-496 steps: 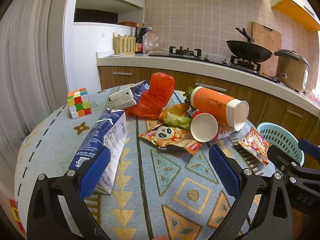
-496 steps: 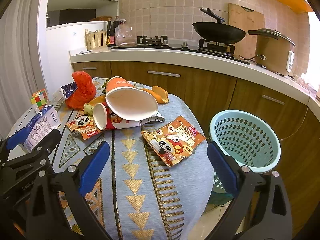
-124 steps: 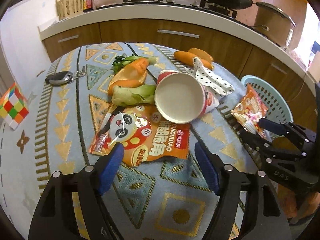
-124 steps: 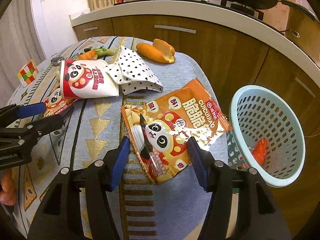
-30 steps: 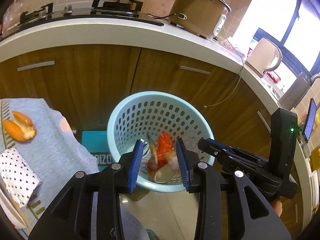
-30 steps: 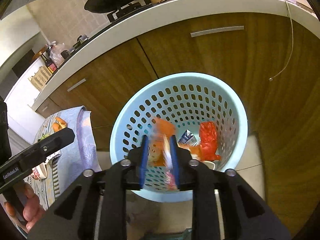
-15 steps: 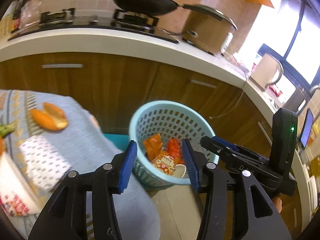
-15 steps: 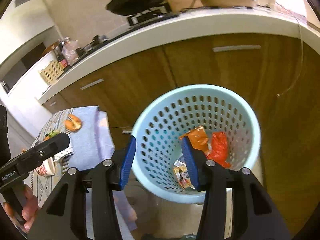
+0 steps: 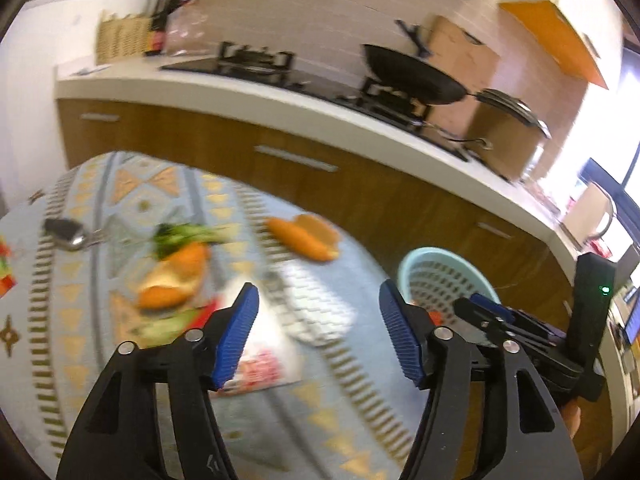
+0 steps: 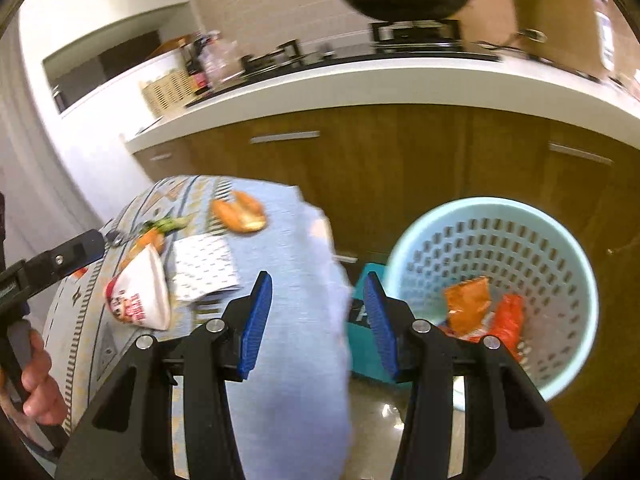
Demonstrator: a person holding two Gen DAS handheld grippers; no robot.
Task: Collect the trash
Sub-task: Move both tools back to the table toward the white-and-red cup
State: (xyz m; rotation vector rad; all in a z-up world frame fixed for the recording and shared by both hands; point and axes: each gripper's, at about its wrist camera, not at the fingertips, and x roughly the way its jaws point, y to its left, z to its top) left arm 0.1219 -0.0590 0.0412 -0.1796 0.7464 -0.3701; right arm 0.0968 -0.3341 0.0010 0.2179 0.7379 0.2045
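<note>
From your left camera, at nine o'clock a key fob (image 9: 64,234) lies on the patterned cloth (image 9: 132,196). Toward the centre sit blurred greens (image 9: 182,234) and an orange peel (image 9: 176,280), with a bun (image 9: 304,236) at twelve o'clock of them. Your left gripper (image 9: 318,334) has just been opening; its blue pads (image 9: 236,334) stand wide with nothing pinched, and a paper cup (image 9: 260,356) and a dotted bag (image 9: 312,308) lie on the cloth in the gap behind them. At three o'clock the basket (image 9: 436,268) stands beyond the table edge, and your right gripper (image 9: 486,312) shows just in front of it.

From your right camera, your left hand (image 10: 38,384) grips its handle at eight o'clock. The cup (image 10: 142,296) lies on its side, the bag (image 10: 204,268) touching it at its three o'clock, the bun (image 10: 240,210) farther back. Your right gripper (image 10: 316,322) is parted about halfway after opening moments ago, empty, hanging over the table edge. At three o'clock the basket (image 10: 560,232) holds an orange wrapper (image 10: 468,304) and a red bag (image 10: 510,316), touching each other.
</note>
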